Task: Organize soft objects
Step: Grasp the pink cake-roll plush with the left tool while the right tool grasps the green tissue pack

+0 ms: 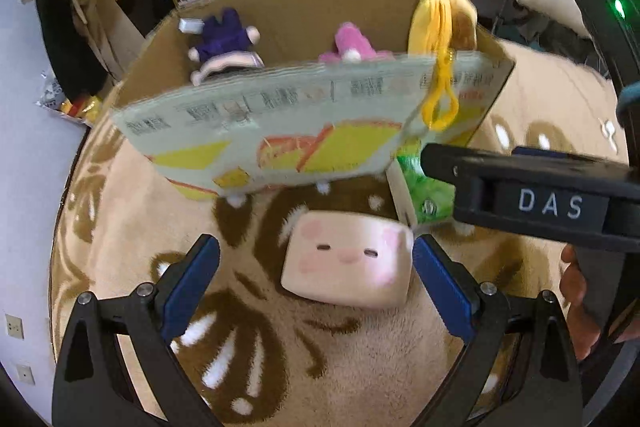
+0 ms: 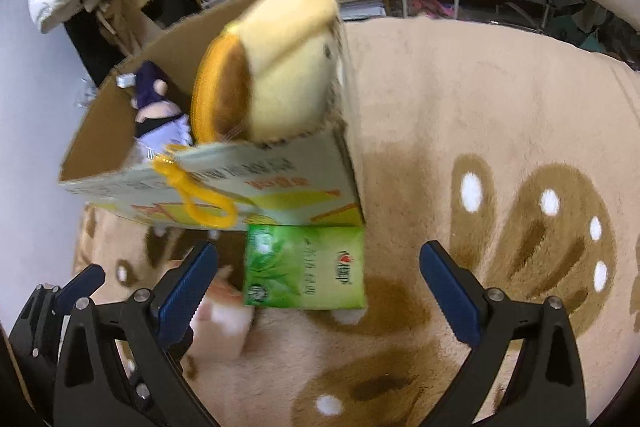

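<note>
Left gripper (image 1: 316, 263): jaws were spread wide low in the left wrist view, with nothing clamped; blue pads were seen on both fingers.
Square plush (image 1: 348, 261): a cream block with a small face and pink cheeks was seen lying on the rug between the left fingers, close to the right-hand pad; contact could not be judged.
Right gripper (image 2: 318, 269): jaws were held wide at the bottom of the right wrist view, empty.
Green packet (image 2: 306, 267): seen flat on the rug between the right fingers, against the foot of the box's near wall.
Cardboard box (image 1: 248, 131): open-topped, set in the middle of both views, its printed near wall facing the cameras.
Yellow plush (image 2: 288, 67): blurred, seen at the box's right near corner above the rim; its yellow loop (image 2: 200, 199) was hung over the near wall.
Purple doll (image 1: 224, 39): seen inside the box, upper left.
Pink toy (image 1: 352, 45): seen inside, beside it.
Rug (image 2: 480, 99): beige, brown-patterned, under everything.
</note>
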The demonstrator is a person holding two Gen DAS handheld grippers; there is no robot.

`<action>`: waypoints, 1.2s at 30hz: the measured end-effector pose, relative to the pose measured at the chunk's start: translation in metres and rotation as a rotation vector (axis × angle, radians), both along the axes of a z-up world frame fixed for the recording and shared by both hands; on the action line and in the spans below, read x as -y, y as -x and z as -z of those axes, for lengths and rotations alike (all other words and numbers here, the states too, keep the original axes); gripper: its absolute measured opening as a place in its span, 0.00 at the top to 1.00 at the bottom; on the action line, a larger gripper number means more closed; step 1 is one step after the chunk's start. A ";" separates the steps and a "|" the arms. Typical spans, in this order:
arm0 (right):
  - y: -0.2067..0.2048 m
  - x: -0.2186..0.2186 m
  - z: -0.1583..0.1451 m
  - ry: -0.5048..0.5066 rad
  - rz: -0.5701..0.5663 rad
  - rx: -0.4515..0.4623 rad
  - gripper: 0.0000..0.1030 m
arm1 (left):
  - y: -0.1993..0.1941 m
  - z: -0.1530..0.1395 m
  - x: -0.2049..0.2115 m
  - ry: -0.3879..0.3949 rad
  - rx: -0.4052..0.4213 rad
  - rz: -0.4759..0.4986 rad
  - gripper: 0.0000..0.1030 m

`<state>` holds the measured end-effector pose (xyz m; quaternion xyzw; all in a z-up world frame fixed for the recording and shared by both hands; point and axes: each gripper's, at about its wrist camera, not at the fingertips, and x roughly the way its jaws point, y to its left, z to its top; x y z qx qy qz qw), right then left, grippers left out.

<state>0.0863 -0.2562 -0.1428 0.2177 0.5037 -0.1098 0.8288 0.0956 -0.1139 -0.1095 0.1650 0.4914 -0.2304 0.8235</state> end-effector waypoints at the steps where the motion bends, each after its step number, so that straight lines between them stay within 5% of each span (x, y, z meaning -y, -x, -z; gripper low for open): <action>1: -0.001 0.000 0.003 -0.008 -0.002 -0.009 0.00 | 0.000 0.005 0.001 -0.010 -0.015 0.004 0.07; 9: -0.006 -0.003 0.024 -0.084 -0.053 -0.062 0.06 | -0.002 0.027 0.003 -0.017 -0.070 0.005 0.07; 14: -0.007 -0.006 0.034 -0.079 -0.062 -0.120 0.17 | -0.005 0.031 -0.003 0.030 -0.136 -0.001 0.25; 25: 0.002 -0.005 0.027 -0.079 -0.040 -0.109 0.24 | 0.014 0.018 -0.007 -0.038 -0.063 -0.021 0.57; 36: 0.026 -0.008 -0.019 -0.055 -0.078 0.006 0.24 | 0.020 -0.034 -0.053 0.070 0.085 -0.166 0.58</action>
